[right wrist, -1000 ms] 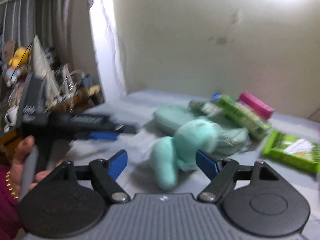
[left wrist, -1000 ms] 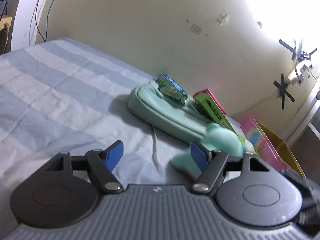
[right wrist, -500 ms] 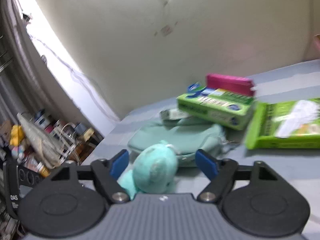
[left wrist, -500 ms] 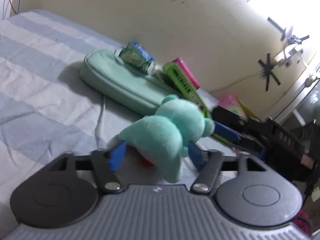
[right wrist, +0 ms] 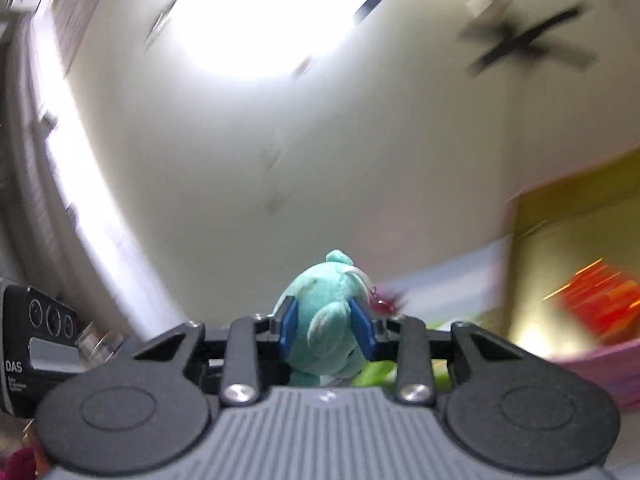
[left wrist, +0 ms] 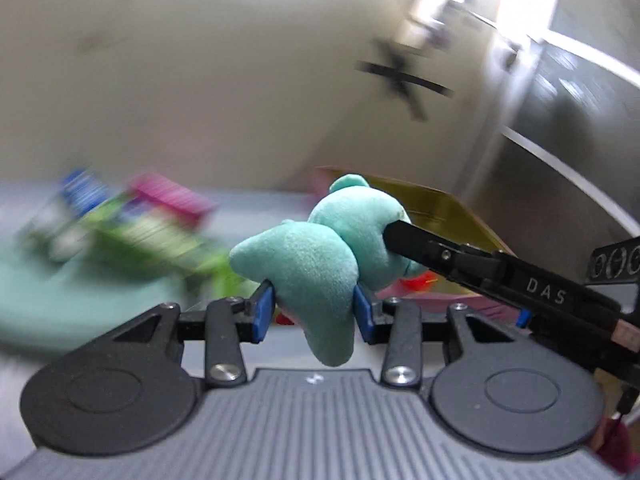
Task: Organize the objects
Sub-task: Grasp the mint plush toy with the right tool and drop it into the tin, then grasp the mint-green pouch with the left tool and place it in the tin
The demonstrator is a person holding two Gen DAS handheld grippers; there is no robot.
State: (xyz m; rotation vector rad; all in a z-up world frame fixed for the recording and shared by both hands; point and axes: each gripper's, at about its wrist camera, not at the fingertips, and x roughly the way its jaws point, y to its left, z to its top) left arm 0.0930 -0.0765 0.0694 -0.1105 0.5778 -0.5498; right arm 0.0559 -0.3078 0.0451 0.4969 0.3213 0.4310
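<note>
Left wrist view: left gripper clamped on the lower body of a teal plush toy, blue pads pressing in from both sides, toy lifted clear of the bed. Right gripper's black finger reaching in from the right and touching the toy's head. Behind, badly blurred: a green packet, a pink box and a mint pouch on the bed at left, an open box with yellow inner walls just beyond the toy.

Right wrist view: right gripper closed on the toy's head, pads dug into the plush on either side, a white loop and a small red charm showing at its top right. Yellow-walled box to the right, something orange-red inside it, all smeared by motion.

Step in hand, judging by this: carrying the plush, gripped at both ends, toward the box. Next move probably: bring the toy over the box opening, lower it between the walls, then spread both pairs of fingers together, since a one-sided release would leave the soft toy dangling and swinging.
</note>
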